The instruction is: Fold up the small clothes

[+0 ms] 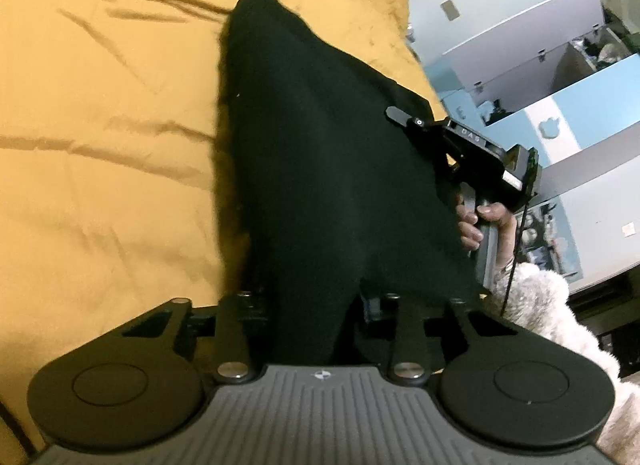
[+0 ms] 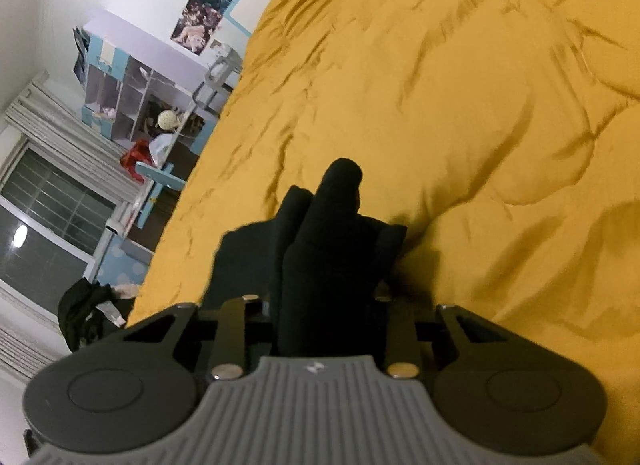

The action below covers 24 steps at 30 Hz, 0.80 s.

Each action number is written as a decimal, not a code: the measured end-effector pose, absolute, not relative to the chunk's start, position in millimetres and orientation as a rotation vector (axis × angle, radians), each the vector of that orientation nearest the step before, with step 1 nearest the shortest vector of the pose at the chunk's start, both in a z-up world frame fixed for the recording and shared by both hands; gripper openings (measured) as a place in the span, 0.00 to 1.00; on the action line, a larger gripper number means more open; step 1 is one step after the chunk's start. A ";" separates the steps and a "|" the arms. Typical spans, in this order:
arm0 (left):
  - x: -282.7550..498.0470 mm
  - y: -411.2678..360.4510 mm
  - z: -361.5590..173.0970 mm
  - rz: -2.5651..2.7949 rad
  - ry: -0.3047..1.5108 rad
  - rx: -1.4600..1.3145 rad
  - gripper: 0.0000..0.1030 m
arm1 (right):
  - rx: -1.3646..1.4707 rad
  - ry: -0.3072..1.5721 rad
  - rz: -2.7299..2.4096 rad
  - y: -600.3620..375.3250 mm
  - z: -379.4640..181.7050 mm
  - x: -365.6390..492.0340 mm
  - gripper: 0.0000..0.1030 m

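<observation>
A black garment (image 1: 320, 153) hangs lifted over the yellow bedspread (image 1: 100, 153), stretched between my two grippers, its far end drooping toward the bed. My left gripper (image 1: 316, 301) is shut on its near edge; the cloth covers the fingertips. At the right edge of the cloth, a hand (image 1: 476, 221) holds the right tool's housing (image 1: 480, 145). In the right wrist view, the black garment (image 2: 332, 249) bunches in folds between the jaws of my right gripper (image 2: 324, 301), which is shut on it, fingertips hidden, above the yellow bedspread (image 2: 480, 105).
The bed's edge runs diagonally, with blue and white shelving (image 1: 560, 77) beyond it. A fluffy white sleeve (image 1: 540, 305) is at the right. On the right wrist side stand shelves (image 2: 132, 97), a window (image 2: 48, 217) and a dark clothes heap (image 2: 84, 313) on the floor.
</observation>
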<state>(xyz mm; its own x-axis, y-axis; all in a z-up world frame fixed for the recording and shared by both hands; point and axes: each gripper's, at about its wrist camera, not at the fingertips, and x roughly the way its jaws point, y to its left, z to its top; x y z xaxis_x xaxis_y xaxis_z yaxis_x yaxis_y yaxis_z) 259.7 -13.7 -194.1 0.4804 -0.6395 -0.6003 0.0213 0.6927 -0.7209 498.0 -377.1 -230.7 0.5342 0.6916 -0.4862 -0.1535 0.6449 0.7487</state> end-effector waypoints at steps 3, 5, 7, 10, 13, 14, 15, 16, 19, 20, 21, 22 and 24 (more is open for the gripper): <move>260.9 -15.6 -187.6 -0.456 0.979 -0.710 0.32 | 0.695 0.848 0.562 -371.1 -210.5 492.6 0.24; 262.1 -16.0 -181.6 -0.466 0.967 -0.717 0.31 | 0.665 0.837 0.569 -364.0 -192.9 488.3 0.24; 260.1 -14.8 -174.2 -0.480 0.952 -0.722 0.30 | 0.633 0.829 0.581 -356.5 -174.2 484.0 0.24; 253.1 -11.5 -160.6 -0.500 0.921 -0.720 0.30 | 0.594 0.811 0.607 -343.7 -145.1 475.1 0.24; 242.3 -3.9 -147.0 -0.504 0.880 -0.721 0.30 | 0.563 0.792 0.625 -326.7 -117.5 467.0 0.24; 237.8 0.8 -142.6 -0.502 0.865 -0.723 0.30 | 0.559 0.784 0.635 -320.0 -109.2 464.8 0.24; 232.3 7.4 -137.8 -0.495 0.848 -0.726 0.30 | 0.552 0.776 0.646 -311.9 -101.1 462.9 0.24; 226.6 13.6 -135.0 -0.488 0.834 -0.728 0.30 | 0.548 0.770 0.658 -303.7 -93.3 463.0 0.24; 210.2 37.9 -123.8 -0.454 0.790 -0.740 0.30 | 0.528 0.753 0.712 -269.8 -74.7 462.7 0.24; 204.9 46.7 -121.1 -0.438 0.776 -0.743 0.30 | 0.520 0.749 0.738 -254.1 -69.5 464.5 0.24; 199.6 56.9 -118.3 -0.418 0.762 -0.749 0.30 | 0.514 0.748 0.760 -240.2 -66.7 466.1 0.24; 194.0 68.0 -115.5 -0.395 0.748 -0.753 0.30 | 0.510 0.748 0.788 -223.7 -64.0 468.6 0.24; 184.8 89.1 -111.3 -0.347 0.722 -0.755 0.30 | 0.507 0.749 0.844 -188.6 -62.2 476.0 0.23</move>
<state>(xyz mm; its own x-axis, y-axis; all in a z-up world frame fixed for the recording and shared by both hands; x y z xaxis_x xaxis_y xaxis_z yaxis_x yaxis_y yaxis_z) 184.8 89.1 -111.3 0.7102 -0.5269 -0.4669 0.0345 0.6885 -0.7244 476.0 -188.6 -62.2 0.4410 0.8113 -0.3839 -0.4775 0.5742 0.6650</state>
